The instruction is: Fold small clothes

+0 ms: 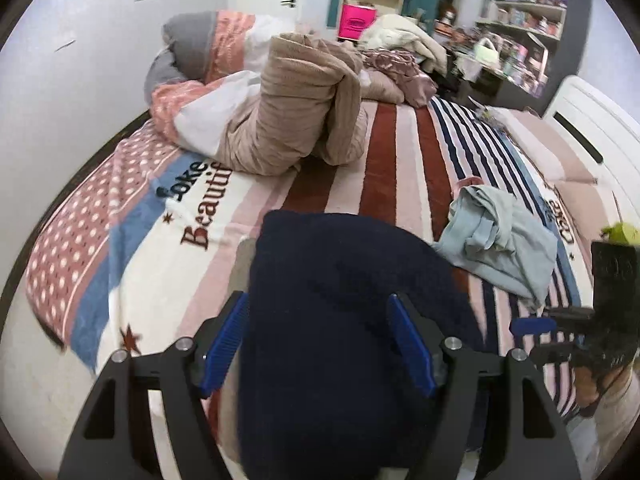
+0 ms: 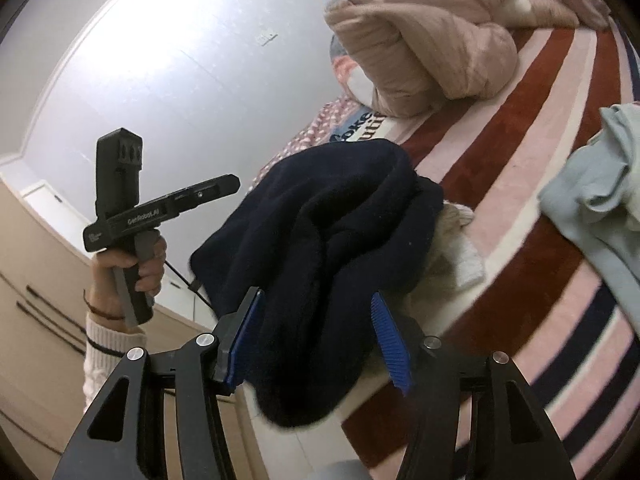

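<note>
A dark navy knit garment (image 1: 344,320) lies bunched at the near edge of the bed, and it also shows in the right wrist view (image 2: 320,248). My left gripper (image 1: 320,344) is open, its blue pads either side of the navy cloth. My right gripper (image 2: 316,340) is open too, jaws wide around the garment's hanging lower part. A pale blue-grey garment (image 1: 496,240) lies crumpled on the striped bed cover to the right, also visible in the right wrist view (image 2: 596,184). A cream knit piece (image 2: 452,248) sits partly under the navy one.
The bed has a striped cover (image 1: 384,168). A beige ribbed blanket (image 1: 300,112) and pillows are piled at the far side. A white wall is on the left, cluttered shelves (image 1: 528,12) far right. The person's hand holds the left gripper's handle (image 2: 132,264).
</note>
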